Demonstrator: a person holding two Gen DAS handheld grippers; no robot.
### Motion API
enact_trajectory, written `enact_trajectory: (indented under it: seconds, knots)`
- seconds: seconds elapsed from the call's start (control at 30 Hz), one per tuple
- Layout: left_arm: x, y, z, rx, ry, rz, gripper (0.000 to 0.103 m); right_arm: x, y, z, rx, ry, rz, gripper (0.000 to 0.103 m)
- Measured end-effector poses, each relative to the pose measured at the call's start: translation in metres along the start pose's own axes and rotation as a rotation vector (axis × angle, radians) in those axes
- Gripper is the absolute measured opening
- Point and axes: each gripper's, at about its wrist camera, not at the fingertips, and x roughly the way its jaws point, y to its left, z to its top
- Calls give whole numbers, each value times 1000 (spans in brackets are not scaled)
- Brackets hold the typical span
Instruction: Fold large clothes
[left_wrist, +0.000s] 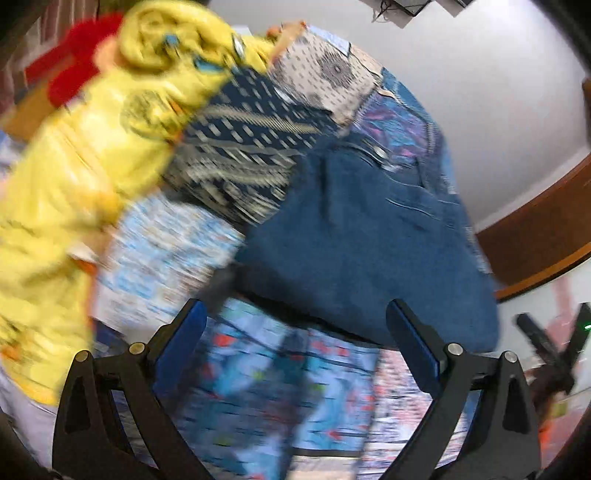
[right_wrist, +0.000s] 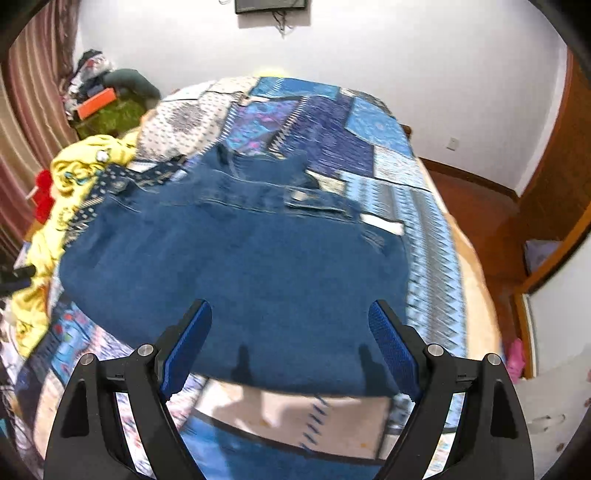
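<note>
A folded blue denim garment (right_wrist: 236, 266) lies flat on the patchwork bedspread (right_wrist: 332, 122). In the left wrist view the same denim garment (left_wrist: 351, 236) shows at centre right. My right gripper (right_wrist: 290, 314) hovers above its near edge, jaws wide open with nothing between them. My left gripper (left_wrist: 295, 314) is also open and empty, over the bedspread (left_wrist: 266, 387) just off the denim's near-left corner. A yellow garment (left_wrist: 74, 166) lies crumpled to the left, with a dark blue patterned cloth (left_wrist: 243, 147) between it and the denim.
A red item (left_wrist: 77, 62) lies beyond the yellow garment (right_wrist: 74, 170). A heap of clutter with an orange box (right_wrist: 98, 101) sits by the striped curtain (right_wrist: 33, 92). The bed's right edge drops to a wooden floor (right_wrist: 476, 206), and a wooden door frame (right_wrist: 554, 192) stands at right.
</note>
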Motion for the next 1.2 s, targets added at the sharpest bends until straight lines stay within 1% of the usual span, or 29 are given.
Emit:
enact_trajectory:
  seconds: [0.07, 0.1, 0.23, 0.3, 0.4, 0.5, 0.57, 0.6, 0.63, 0.73, 0.8, 0.87, 0.93, 1.0, 1.1, 1.13, 1.2]
  knots:
    - [15, 0, -4, -62, 43, -85, 98, 11, 9, 2, 4, 7, 29, 85]
    - [22, 1, -6, -88, 59, -114, 98, 17, 14, 2, 4, 17, 41, 85]
    - [52, 9, -13, -204, 106, -205, 98, 45, 29, -6, -19, 77, 66, 85]
    - [64, 14, -13, -255, 121, -237, 96, 57, 33, -10, -29, 110, 67, 85]
    - [83, 21, -12, -317, 148, -293, 84, 73, 33, -17, -24, 162, 75, 85]
    - [93, 21, -9, -330, 151, -337, 79, 76, 28, -19, 4, 155, 93, 94]
    - [98, 16, -4, -323, 133, -341, 77, 77, 26, -20, 22, 154, 103, 99]
    - [100, 13, -1, -317, 123, -344, 69, 79, 25, -20, 29, 156, 108, 100]
    - [104, 11, 2, -315, 118, -345, 67, 81, 25, -20, 33, 157, 111, 101]
    - [117, 8, 11, -346, 98, -354, 64, 82, 29, -21, 29, 156, 100, 102]
    - [123, 7, 15, -350, 80, -343, 57, 83, 30, -21, 25, 160, 94, 102]
    - [125, 3, 15, -377, 48, -322, 53, 83, 30, -20, 27, 165, 90, 102]
    - [118, -1, 15, -386, 9, -293, 44, 82, 29, -19, 34, 171, 85, 102]
    - [107, -1, 16, -386, -19, -292, 35, 81, 29, -18, 42, 184, 77, 102]
    - [83, -10, 19, -404, -85, -354, 28, 75, 31, -16, 44, 200, 80, 102]
    - [77, -16, 21, -392, -99, -364, 27, 72, 31, -15, 44, 203, 105, 102]
    - [56, -34, 28, -325, -146, -365, 27, 65, 32, -13, 60, 210, 151, 102]
